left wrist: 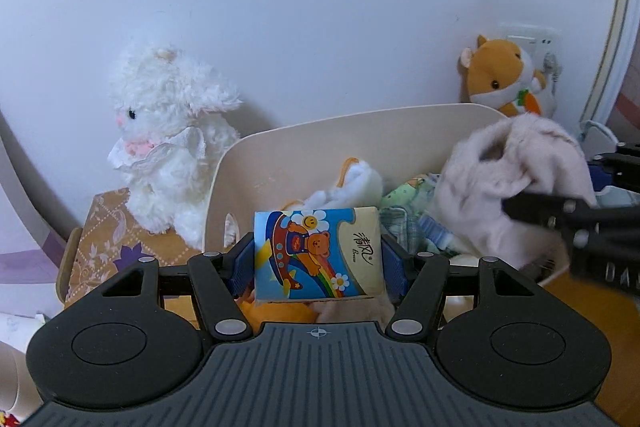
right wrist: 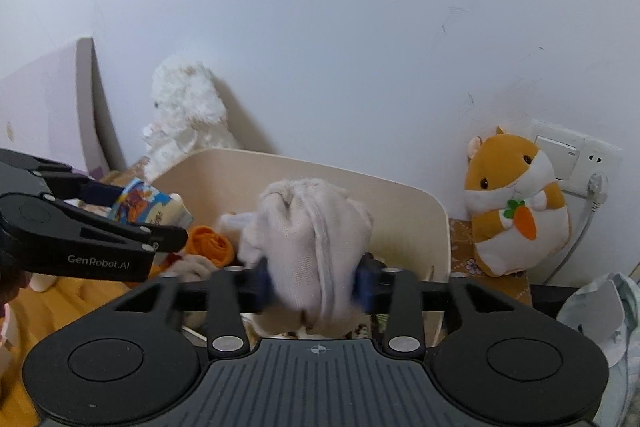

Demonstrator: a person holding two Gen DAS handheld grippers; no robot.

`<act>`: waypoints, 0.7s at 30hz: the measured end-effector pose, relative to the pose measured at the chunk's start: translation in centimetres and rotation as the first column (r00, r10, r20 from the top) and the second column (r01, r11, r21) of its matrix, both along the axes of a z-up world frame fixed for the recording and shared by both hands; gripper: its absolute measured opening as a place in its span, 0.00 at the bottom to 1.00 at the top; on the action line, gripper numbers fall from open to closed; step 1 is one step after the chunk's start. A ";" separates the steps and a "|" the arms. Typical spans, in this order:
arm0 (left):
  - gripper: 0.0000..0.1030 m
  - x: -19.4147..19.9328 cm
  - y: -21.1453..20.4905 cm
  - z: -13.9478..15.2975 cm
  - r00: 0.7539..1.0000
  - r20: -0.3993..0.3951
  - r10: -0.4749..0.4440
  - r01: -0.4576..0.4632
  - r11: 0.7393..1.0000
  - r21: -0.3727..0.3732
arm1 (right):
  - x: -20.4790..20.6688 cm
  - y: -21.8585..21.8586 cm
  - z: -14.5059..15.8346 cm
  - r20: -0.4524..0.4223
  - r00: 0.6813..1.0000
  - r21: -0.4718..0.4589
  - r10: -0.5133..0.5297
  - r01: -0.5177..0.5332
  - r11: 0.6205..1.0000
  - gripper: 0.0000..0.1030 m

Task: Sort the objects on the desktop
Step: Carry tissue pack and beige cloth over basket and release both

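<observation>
I take the cream storage bin point(left wrist: 360, 135) as my landmark: its curved back rim stands close to the white wall, and its inside is crowded with an orange cloth point(right wrist: 210, 241), a white-and-orange bundle point(left wrist: 352, 179) and patterned fabrics point(left wrist: 412, 211), so I see little free room below either tool. Left of the bin a white plush lamb point(left wrist: 168, 147) sits on a brown patterned box point(left wrist: 108, 227); right of it an orange hamster plush point(right wrist: 516, 203) leans by a wall socket point(right wrist: 572, 155).

My left gripper point(left wrist: 319, 255) hovers over the bin's near left part, pointing toward the wall, pads clamped on the tissue pack point(left wrist: 318, 253). The pack stands on edge, its printed face toward the camera, long axis running across between the pads.

My right gripper point(right wrist: 316, 283) hangs over the bin's right half, pinching a pale pink cloth point(right wrist: 308, 247). The cloth bunches upward above the fingers, loose folds drooping below.
</observation>
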State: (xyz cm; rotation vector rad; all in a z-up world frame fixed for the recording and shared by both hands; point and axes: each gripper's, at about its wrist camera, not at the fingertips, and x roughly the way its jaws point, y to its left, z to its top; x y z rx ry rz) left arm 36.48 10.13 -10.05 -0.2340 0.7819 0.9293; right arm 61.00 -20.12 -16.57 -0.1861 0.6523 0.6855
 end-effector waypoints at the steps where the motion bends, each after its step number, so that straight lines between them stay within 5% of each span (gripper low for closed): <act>1: 0.63 0.2 0.1 -0.2 1.000 -0.005 0.004 -0.004 1.000 -0.003 | 0.0 0.0 -0.2 0.001 1.000 -0.013 -0.001 0.001 1.000 0.57; 8: 0.78 -0.2 -0.6 -0.9 1.000 0.006 0.001 -0.001 1.000 -0.017 | -1.0 -1.5 -0.2 0.031 0.999 -0.011 -0.027 0.027 1.000 0.96; 21: 0.79 -1.7 -1.0 -0.1 0.995 0.031 0.097 -0.097 0.995 0.023 | -2.4 -4.8 -1.0 0.026 0.998 0.018 -0.048 0.048 0.999 1.00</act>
